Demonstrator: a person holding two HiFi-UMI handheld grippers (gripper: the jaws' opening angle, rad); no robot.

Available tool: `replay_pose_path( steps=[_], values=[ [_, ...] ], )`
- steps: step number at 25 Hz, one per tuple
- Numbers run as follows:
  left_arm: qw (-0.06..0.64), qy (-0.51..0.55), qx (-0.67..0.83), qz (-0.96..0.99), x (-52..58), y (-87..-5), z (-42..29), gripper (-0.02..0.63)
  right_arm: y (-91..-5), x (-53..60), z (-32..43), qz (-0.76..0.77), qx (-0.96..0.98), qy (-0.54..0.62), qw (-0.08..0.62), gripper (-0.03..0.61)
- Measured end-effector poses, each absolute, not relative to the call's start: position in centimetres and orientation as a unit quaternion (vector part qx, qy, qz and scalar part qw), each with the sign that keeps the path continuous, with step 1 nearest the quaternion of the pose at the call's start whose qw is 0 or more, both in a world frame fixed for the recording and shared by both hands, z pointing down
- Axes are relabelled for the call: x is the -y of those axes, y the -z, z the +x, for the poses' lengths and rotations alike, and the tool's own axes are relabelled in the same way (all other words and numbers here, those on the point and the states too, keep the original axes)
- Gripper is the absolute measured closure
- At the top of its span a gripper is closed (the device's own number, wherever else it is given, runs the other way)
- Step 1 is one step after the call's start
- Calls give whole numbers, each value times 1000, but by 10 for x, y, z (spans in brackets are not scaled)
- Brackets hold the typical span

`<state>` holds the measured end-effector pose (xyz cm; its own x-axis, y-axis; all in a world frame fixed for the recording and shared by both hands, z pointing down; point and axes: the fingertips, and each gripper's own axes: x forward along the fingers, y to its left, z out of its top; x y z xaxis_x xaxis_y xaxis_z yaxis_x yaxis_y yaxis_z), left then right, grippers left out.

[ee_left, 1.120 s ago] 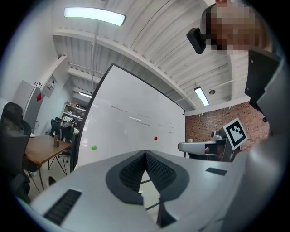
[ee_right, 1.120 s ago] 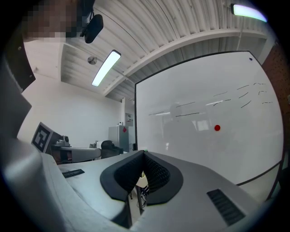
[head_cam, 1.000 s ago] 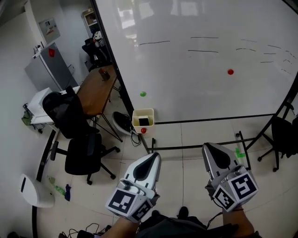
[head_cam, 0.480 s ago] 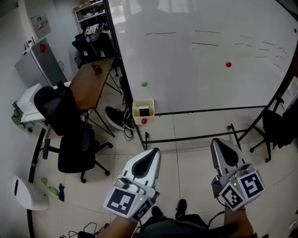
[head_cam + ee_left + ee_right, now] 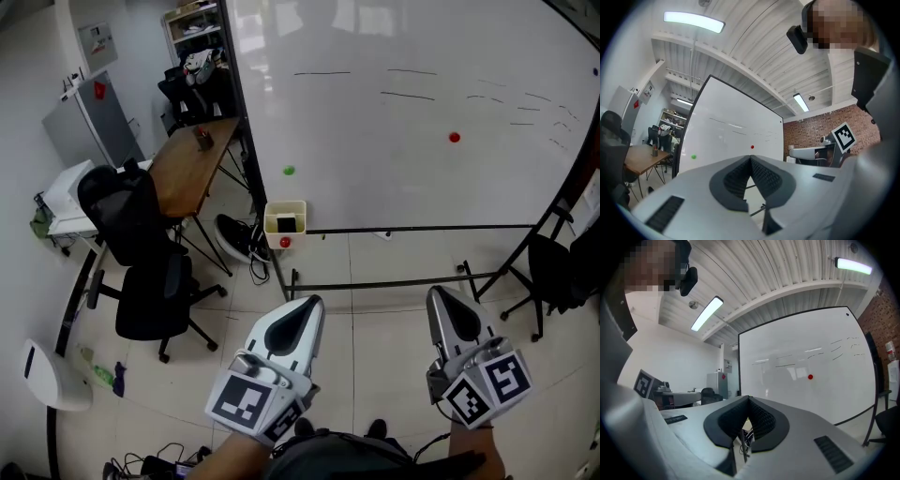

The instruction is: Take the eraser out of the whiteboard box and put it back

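The whiteboard fills the upper right of the head view, a few thin dark strokes near its top and its black frame legs standing on the tiled floor. Left of it, in the upper left, stands a wooden table, with a black office chair below it at mid left.

At the bottom of the frame are the two tools, both pointing up the picture toward the board and well apart from it. The left gripper sits bottom centre; its own view shows the jaws brought together at the tips with nothing between them. The right gripper sits bottom right, and its jaws likewise meet at the tips, empty (a marker cube sits at the near end of each).

The whiteboard box, pale cream, hangs at the board's lower left corner, just left of centre frame. The eraser shows as a dark block inside it. A red magnet sits on the box front, a green magnet on the board above it, and another red dot on the board toward the upper right.
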<state>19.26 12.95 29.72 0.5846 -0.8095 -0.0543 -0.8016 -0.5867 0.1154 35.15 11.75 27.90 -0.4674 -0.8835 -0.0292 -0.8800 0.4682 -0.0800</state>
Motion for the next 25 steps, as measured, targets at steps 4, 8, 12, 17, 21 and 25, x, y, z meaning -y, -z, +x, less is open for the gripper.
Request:
replay_pose_path(
  steps=[4, 8, 12, 17, 21, 25],
  values=[
    [21, 49, 448, 892, -142, -288, 239, 586, -270, -129, 395, -510, -859, 18, 44, 563],
    [14, 47, 444, 895, -154, -284, 273, 586, -269, -141, 427, -510, -859, 15, 46, 563],
    [17, 41, 438, 898, -162, -285, 296, 586, -266, -150, 452, -513, -857, 15, 49, 563],
    [10, 45, 438, 898, -170, -276, 305, 586, -259, -160, 462, -510, -859, 9, 48, 563],
    [3, 48, 437, 898, -175, -272, 307, 586, -257, -167, 466, -514, -856, 10, 53, 563],
    [10, 44, 430, 902, -182, -276, 307, 586, -257, -175, 464, -518, -854, 7, 49, 563]
  ],
)
